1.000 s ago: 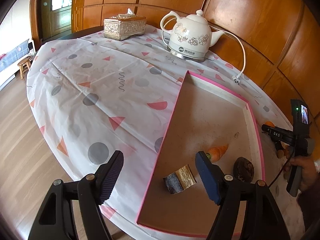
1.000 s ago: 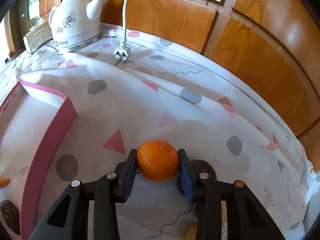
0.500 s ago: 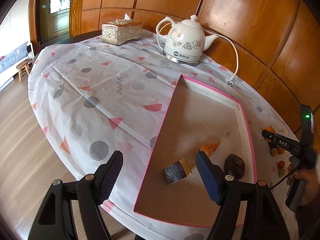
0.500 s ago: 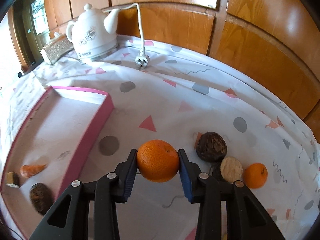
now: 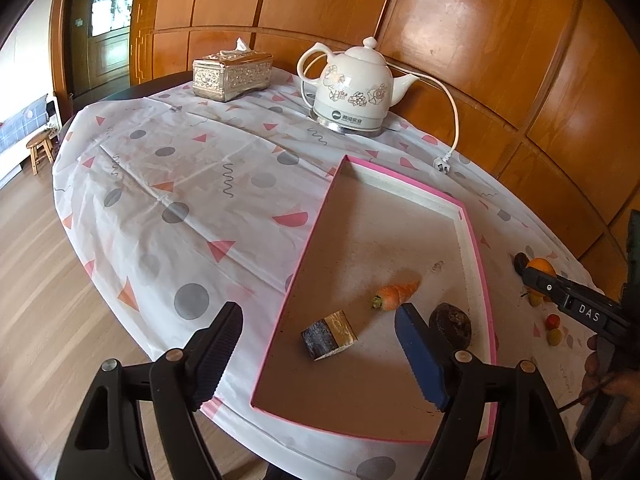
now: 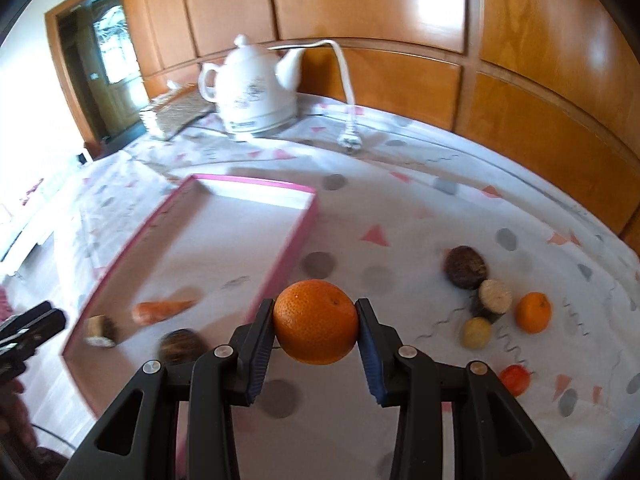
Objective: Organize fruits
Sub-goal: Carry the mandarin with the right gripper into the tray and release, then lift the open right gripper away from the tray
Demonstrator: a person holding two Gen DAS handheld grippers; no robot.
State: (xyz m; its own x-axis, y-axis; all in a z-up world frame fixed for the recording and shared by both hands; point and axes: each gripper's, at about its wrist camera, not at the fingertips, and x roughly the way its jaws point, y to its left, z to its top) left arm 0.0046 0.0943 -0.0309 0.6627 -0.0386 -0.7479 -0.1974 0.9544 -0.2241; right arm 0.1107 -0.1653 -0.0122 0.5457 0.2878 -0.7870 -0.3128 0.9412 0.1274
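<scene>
My right gripper (image 6: 316, 330) is shut on an orange (image 6: 316, 327) and holds it in the air, above the tablecloth just right of the pink-rimmed tray (image 6: 304, 224). The tray (image 5: 474, 248) holds a carrot (image 5: 396, 295), a dark round fruit (image 5: 451, 322) and a striped block (image 5: 329, 334). My left gripper (image 5: 320, 344) is open and empty, above the tray's near left corner. On the cloth right of the tray lie a dark fruit (image 6: 466, 267), a pale cut piece (image 6: 495, 297), a small orange (image 6: 533, 312), a yellowish ball (image 6: 476, 333) and a red fruit (image 6: 515, 378).
A white kettle (image 5: 352, 94) with cord and plug (image 5: 442, 165) stands at the back of the round table. A silver tissue box (image 5: 232, 74) is at the back left. Wood panelling curves behind. The table edge drops to a wooden floor at the left.
My right gripper has lifted higher and drawn back with the orange, swinging left towards the tray. The left gripper has also risen and pulled back, still open.
</scene>
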